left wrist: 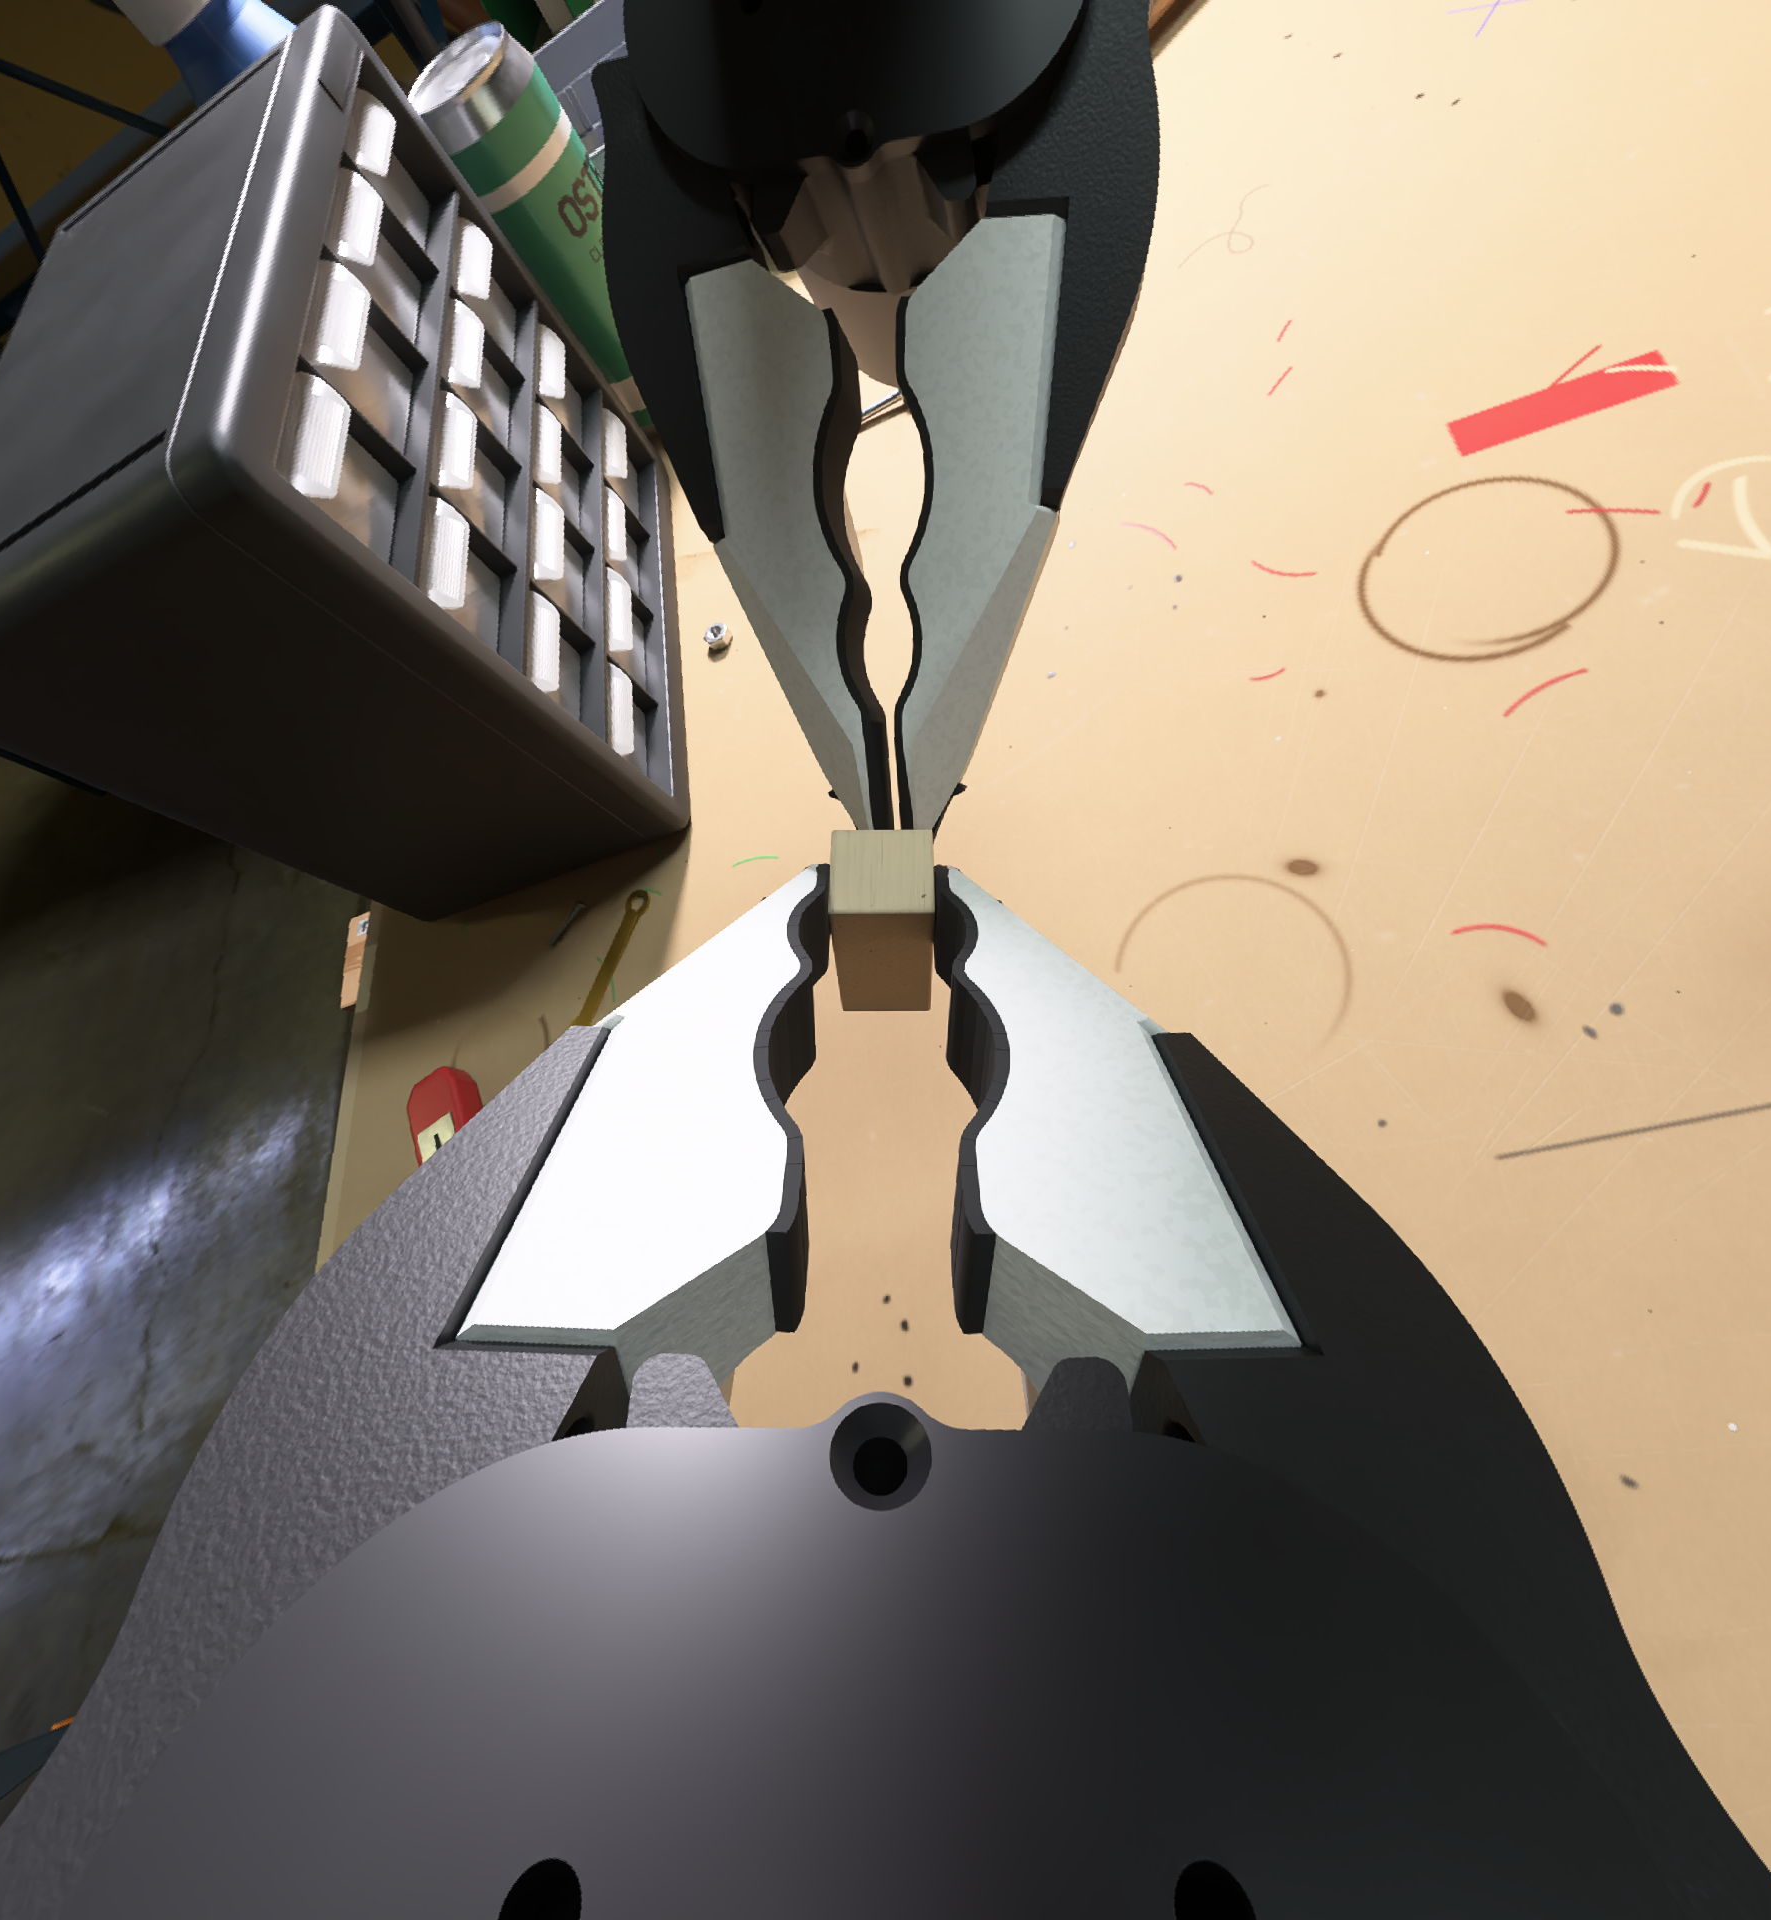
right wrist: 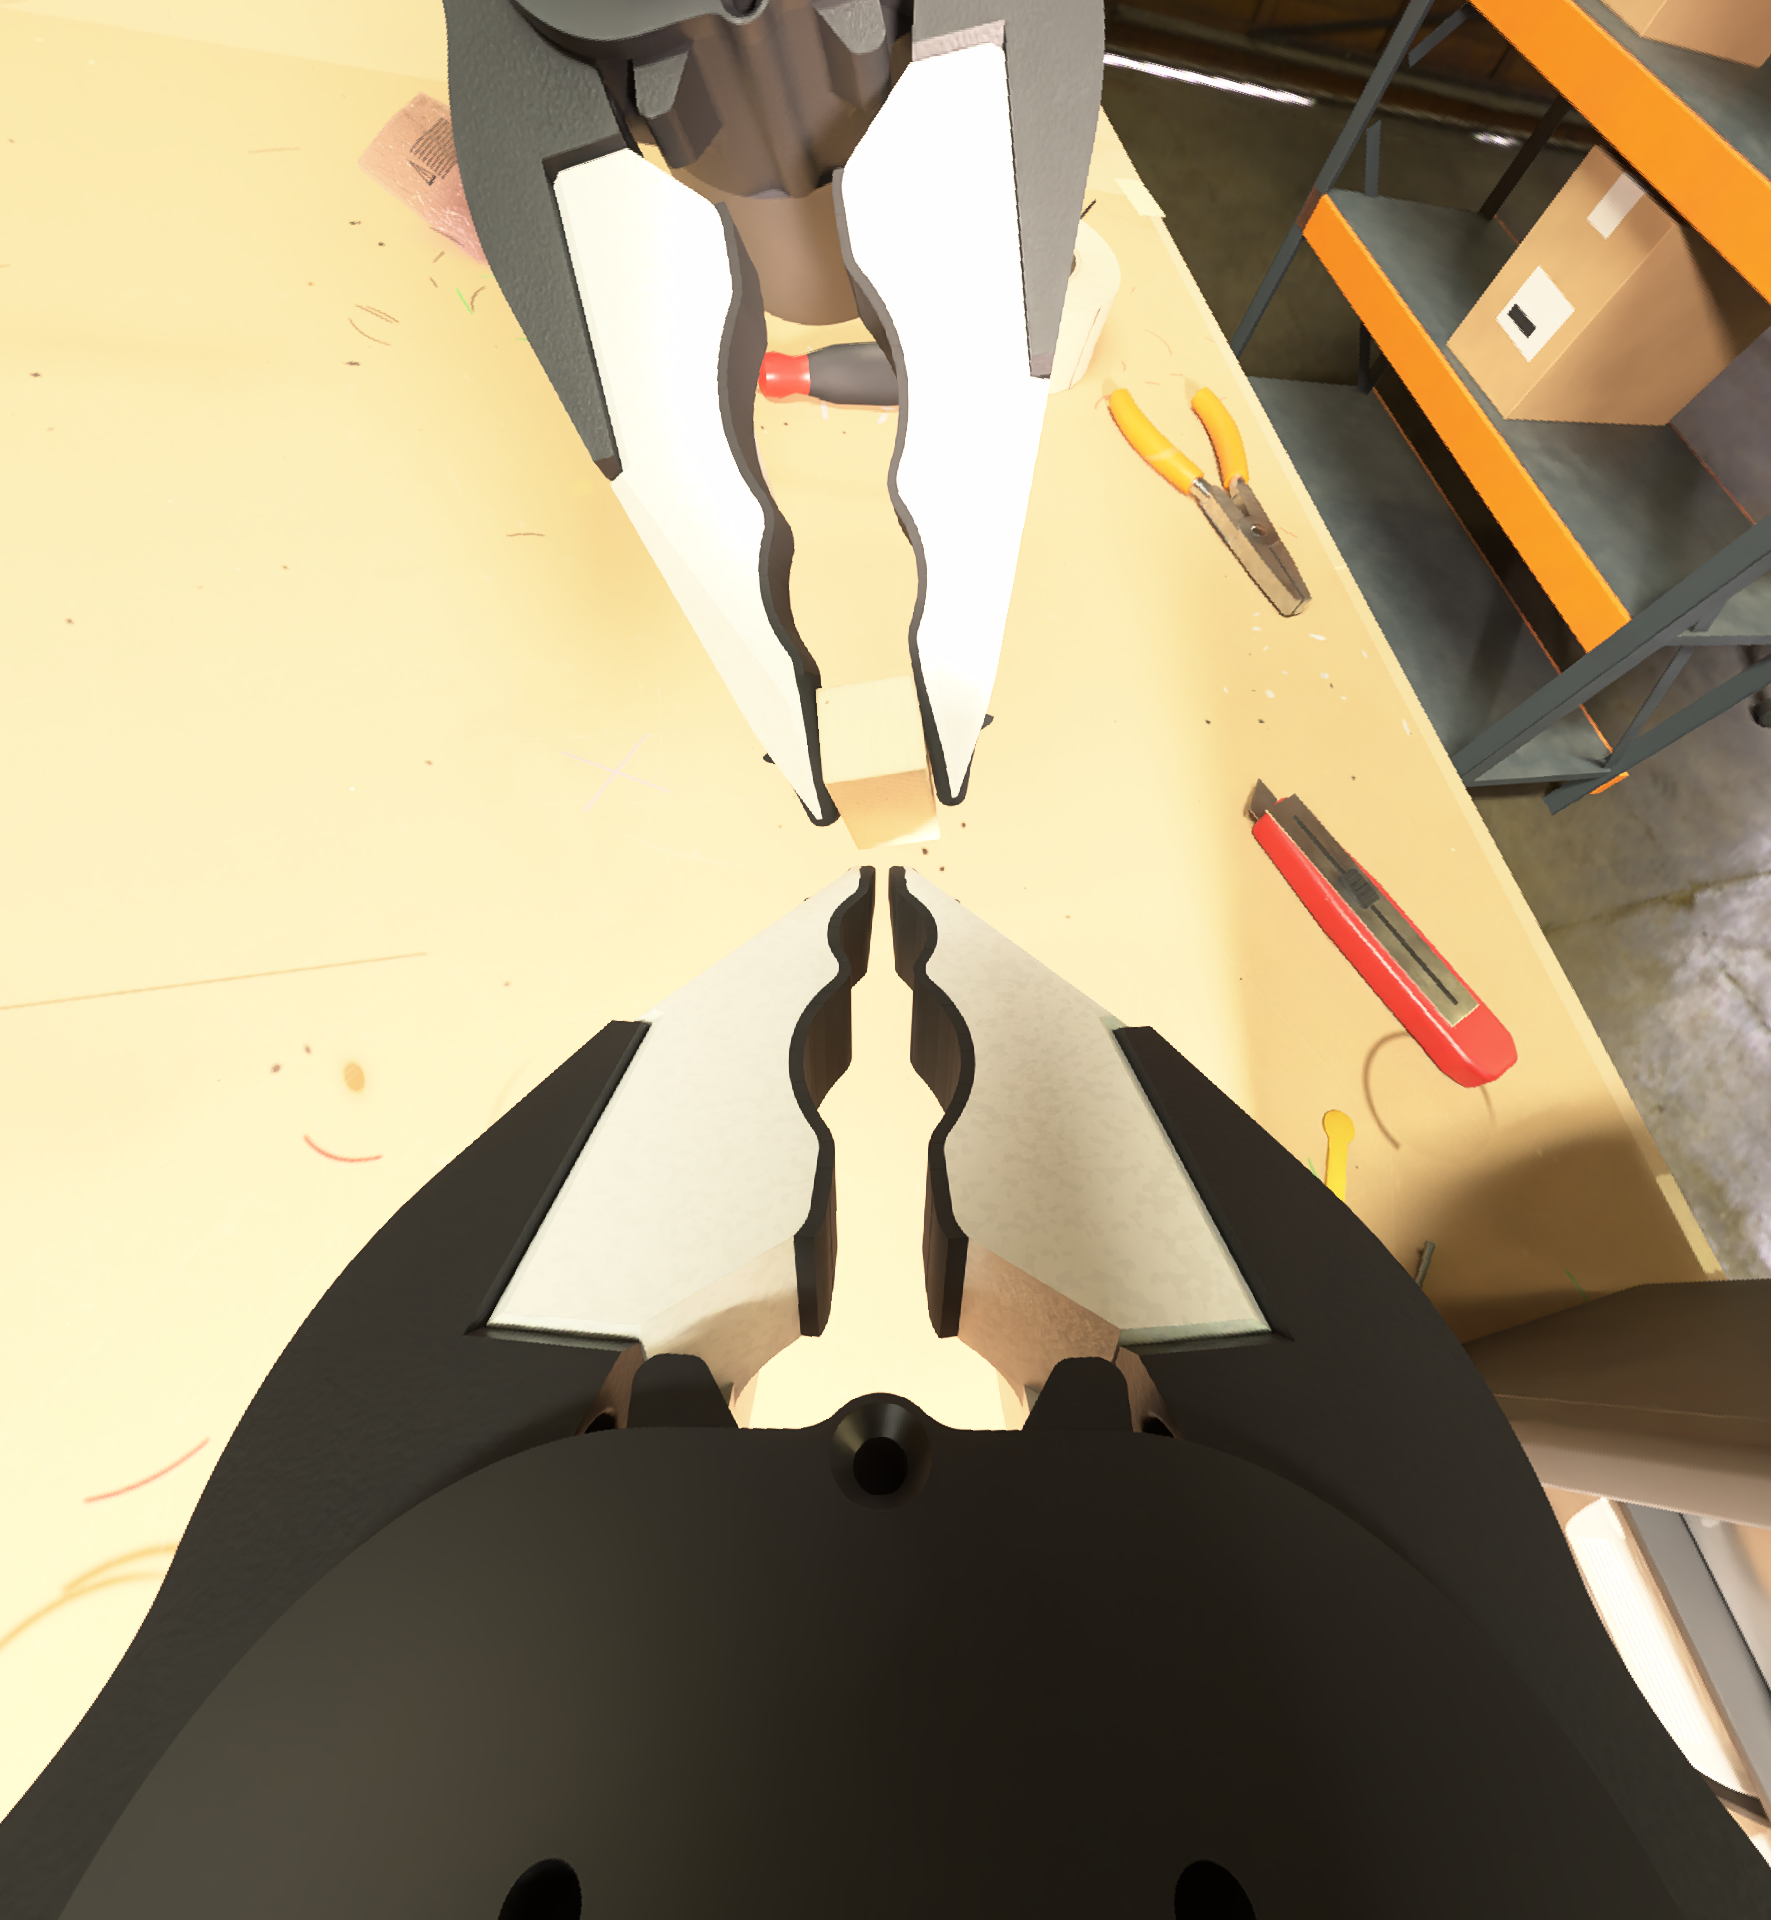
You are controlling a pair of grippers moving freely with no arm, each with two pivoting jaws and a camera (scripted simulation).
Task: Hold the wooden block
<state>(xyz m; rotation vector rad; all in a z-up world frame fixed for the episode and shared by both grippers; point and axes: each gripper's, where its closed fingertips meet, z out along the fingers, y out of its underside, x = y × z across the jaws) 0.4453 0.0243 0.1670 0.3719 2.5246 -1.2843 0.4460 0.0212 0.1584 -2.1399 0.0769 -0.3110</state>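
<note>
A small pale wooden block (left wrist: 881, 914) sits between the fingertips of my left gripper (left wrist: 881, 894), whose jaws are shut on its two sides. The block also shows in the right wrist view (right wrist: 876, 764), clamped by the left gripper (right wrist: 881, 800) that comes in from the far side. My right gripper (right wrist: 882, 878) faces it tip to tip. Its jaws are shut with only a thin slit between them, and it holds nothing. In the left wrist view the right gripper (left wrist: 883, 821) has its shut tips just behind the block's far edge.
A dark parts cabinet (left wrist: 268, 468) with small drawers and a green can (left wrist: 517, 135) stand at the left. On the workbench (right wrist: 185, 623) lie a red utility knife (right wrist: 1380, 935), yellow-handled pliers (right wrist: 1208, 478) and a red-ended screwdriver (right wrist: 819, 372). Orange shelving (right wrist: 1587, 364) stands past the bench edge.
</note>
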